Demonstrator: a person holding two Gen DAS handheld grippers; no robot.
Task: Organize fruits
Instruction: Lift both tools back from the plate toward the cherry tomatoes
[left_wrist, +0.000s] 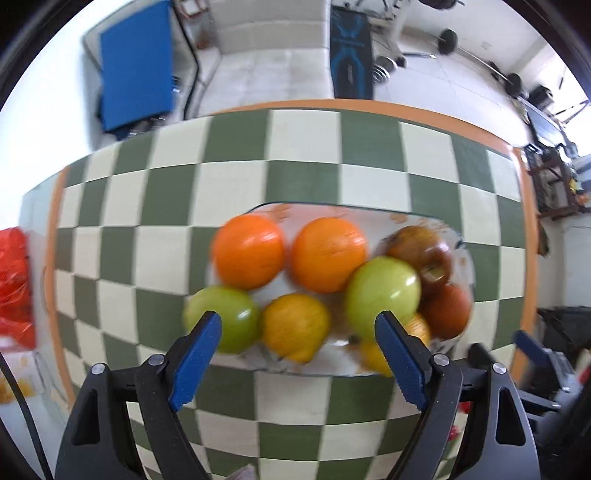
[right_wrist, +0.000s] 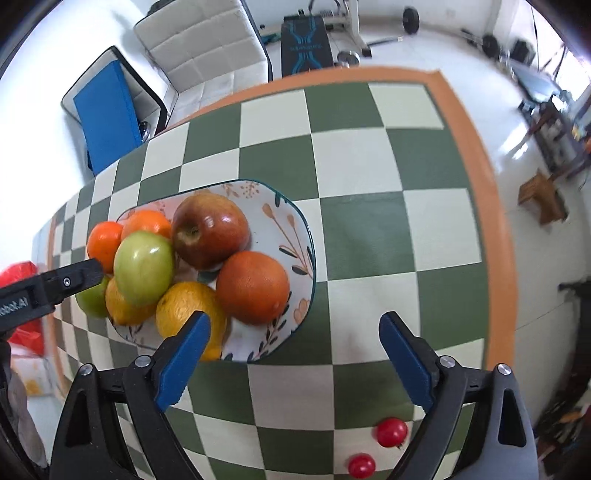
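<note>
Floral-patterned ceramic plate (right_wrist: 295, 236) sat heaped with oranges and apples, centre of green-and-cream checked table (right_wrist: 369, 229). Two small red round fruits (right_wrist: 391, 432) lay loose, near right, beneath right gripper (right_wrist: 293, 360). Right gripper spread wide, empty, nearer. Left gripper (left_wrist: 297, 356) spread wide, empty, facing plate.

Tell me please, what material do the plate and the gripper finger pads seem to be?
Plate: probably glazed ceramic; it is glossy white with painted leaves and a dark rim. Finger pads: likely blue moulded plastic or rubber; matte, with a toothed inner edge.
</note>
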